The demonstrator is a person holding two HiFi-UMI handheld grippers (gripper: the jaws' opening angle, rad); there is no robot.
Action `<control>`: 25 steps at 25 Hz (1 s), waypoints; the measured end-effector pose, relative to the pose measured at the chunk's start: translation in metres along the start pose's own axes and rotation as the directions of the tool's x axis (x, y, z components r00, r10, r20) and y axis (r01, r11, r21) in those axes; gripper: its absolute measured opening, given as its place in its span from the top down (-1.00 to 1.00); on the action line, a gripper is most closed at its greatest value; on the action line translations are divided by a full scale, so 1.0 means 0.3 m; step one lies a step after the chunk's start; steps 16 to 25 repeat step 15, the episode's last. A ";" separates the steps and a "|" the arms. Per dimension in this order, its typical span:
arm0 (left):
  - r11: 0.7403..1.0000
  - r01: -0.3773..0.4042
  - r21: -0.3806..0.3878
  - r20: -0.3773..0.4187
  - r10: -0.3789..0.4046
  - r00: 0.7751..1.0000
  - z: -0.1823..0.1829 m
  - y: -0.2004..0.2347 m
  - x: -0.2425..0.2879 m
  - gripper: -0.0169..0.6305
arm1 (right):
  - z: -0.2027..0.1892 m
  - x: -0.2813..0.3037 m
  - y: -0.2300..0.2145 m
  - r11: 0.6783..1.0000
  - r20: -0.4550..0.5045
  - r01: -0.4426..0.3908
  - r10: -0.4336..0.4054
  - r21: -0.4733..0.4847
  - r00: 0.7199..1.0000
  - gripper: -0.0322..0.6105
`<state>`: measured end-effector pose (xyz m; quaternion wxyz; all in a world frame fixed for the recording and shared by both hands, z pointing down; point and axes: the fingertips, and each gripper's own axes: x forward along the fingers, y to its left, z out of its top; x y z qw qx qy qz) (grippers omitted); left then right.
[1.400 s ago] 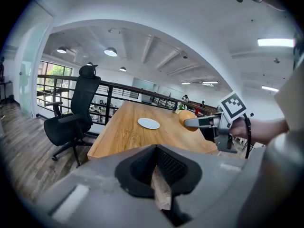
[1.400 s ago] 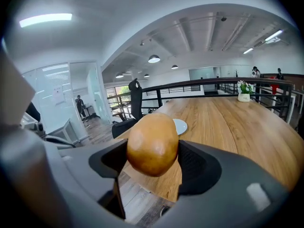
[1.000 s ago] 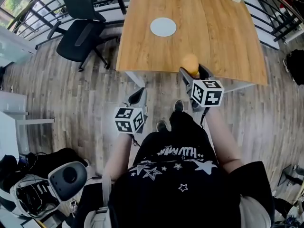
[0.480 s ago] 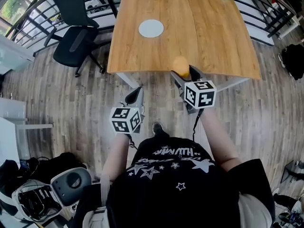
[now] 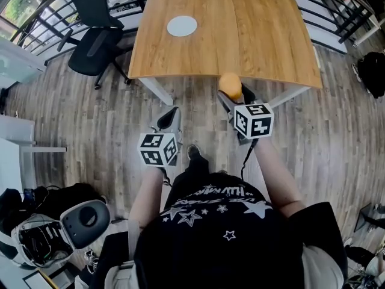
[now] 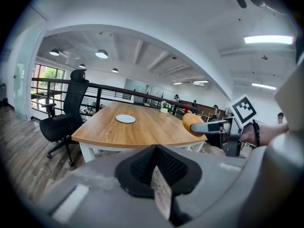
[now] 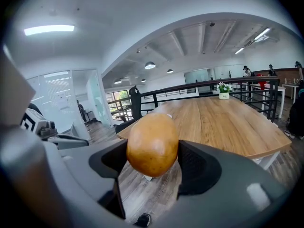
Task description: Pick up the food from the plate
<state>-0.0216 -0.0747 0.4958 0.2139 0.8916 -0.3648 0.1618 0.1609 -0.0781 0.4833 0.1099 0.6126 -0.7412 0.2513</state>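
Item: smooth orange-brown egg-shaped food (image 7: 152, 144), skin unbroken, faintly glossy.
Location: clamped at its middle between the right gripper's (image 5: 234, 95) wide-set jaws, well apart from the bare round white plate (image 5: 181, 26).
Handling, judged: light, firm, rather slippery (rounded sides may roll); hold across the widest girth.
Left gripper (image 6: 156, 175): jaws together, empty.

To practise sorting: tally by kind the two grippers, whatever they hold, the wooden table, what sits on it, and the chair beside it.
Grippers: 2, the left gripper and the right gripper
Food: 1, held by the right gripper
Table: 1
Plate: 1
Plant: 1
Chair: 1
Total: 7
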 end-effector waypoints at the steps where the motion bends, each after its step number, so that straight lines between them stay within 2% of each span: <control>1: 1.000 -0.002 0.000 -0.003 0.002 1.000 0.001 -0.012 -0.005 0.94 | 0.001 -0.012 -0.002 1.000 -0.003 -0.001 0.001 -0.001 1.000 -0.12; 10: 1.000 -0.007 0.008 0.000 0.007 1.000 -0.005 -0.144 -0.085 0.94 | -0.032 -0.176 -0.024 1.000 -0.016 0.012 -0.012 -0.014 1.000 -0.12; 15: 1.000 -0.014 0.022 0.005 0.014 1.000 -0.026 -0.245 -0.060 0.94 | -0.073 -0.256 -0.113 1.000 -0.009 0.012 -0.012 -0.005 1.000 -0.12; 25: 1.000 -0.014 0.022 0.005 0.014 1.000 -0.026 -0.245 -0.060 0.94 | -0.073 -0.256 -0.113 1.000 -0.009 0.012 -0.012 -0.005 1.000 -0.12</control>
